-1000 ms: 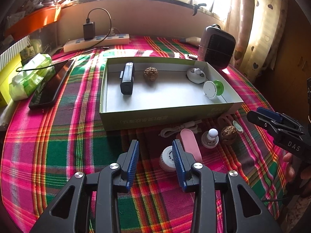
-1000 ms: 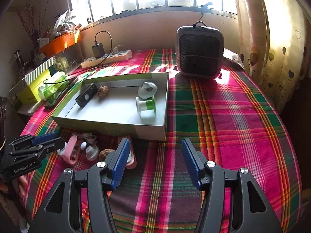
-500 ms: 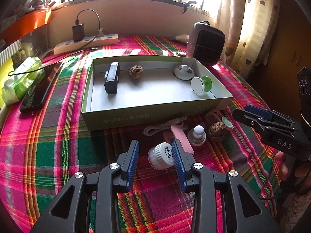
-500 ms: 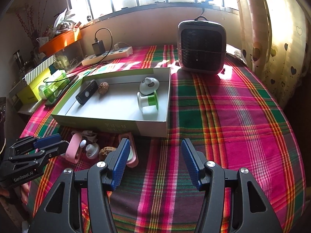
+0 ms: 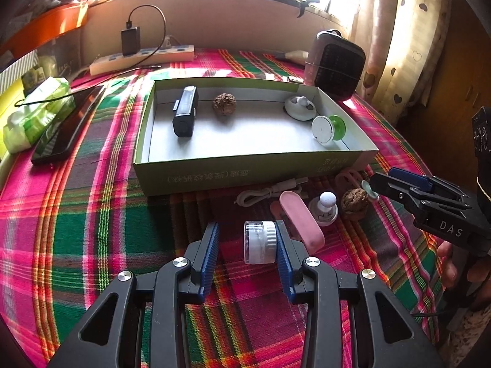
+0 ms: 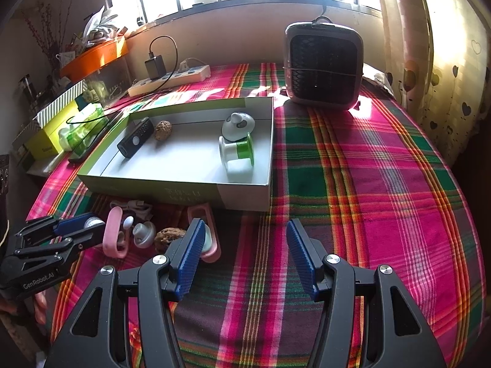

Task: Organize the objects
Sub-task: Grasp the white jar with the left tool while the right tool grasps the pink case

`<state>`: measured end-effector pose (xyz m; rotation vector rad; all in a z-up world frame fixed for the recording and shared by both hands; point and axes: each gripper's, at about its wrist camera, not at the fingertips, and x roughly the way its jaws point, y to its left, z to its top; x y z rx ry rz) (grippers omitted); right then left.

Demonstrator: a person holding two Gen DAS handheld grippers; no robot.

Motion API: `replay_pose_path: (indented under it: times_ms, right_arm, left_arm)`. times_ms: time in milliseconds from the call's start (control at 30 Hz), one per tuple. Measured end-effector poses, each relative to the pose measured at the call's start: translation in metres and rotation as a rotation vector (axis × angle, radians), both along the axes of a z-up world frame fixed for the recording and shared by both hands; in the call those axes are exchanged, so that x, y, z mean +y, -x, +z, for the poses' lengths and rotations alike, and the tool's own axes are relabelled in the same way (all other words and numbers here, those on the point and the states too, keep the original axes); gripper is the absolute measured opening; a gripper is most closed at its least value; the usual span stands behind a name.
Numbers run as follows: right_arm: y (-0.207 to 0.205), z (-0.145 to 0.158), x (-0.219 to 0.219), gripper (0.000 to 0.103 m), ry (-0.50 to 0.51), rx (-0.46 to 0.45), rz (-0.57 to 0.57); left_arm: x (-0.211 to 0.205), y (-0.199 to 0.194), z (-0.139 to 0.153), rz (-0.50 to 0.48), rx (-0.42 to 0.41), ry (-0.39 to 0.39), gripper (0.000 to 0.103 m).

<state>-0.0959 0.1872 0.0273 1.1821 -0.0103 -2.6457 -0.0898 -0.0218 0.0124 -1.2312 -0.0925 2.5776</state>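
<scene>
My left gripper [image 5: 247, 243] is open around a small white round cap-like object [image 5: 259, 242], which rests against its right finger. The left gripper also shows in the right wrist view [image 6: 76, 230]. Beside it lie a pink case [image 5: 302, 222], a white knob piece [image 5: 323, 208], a walnut [image 5: 354, 202] and a white cable [image 5: 270, 191]. The green-sided box [image 5: 245, 174] holds a black device [image 5: 184, 112], a walnut [image 5: 224, 103], a white round piece [image 5: 299, 108] and a green-and-white spool [image 5: 328, 128]. My right gripper [image 6: 245, 251] is open and empty over the cloth.
A dark heater [image 6: 323, 66] stands behind the box at right. A power strip [image 5: 141, 59], a phone [image 5: 66, 125] and a green tissue pack [image 5: 33, 115] lie at left. Another pink case [image 6: 205, 230] lies by my right gripper's left finger.
My left gripper has moved right and forward, so the white round object now sits between its fingers. The right gripper has shifted slightly forward.
</scene>
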Motion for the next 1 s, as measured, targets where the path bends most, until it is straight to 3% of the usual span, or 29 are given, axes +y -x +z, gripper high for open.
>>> replay_pose_path:
  times_ms: [433, 1000]
  right_arm:
    - [0.015, -0.001, -0.021, 0.056, -0.035, -0.031, 0.081]
    - [0.01, -0.006, -0.003, 0.056, -0.079, -0.035, 0.009]
  left_arm:
    - [-0.005, 0.002, -0.001, 0.012, 0.001, -0.016, 0.034]
    - [-0.006, 0.002, -0.001, 0.012, 0.003, -0.017, 0.034]
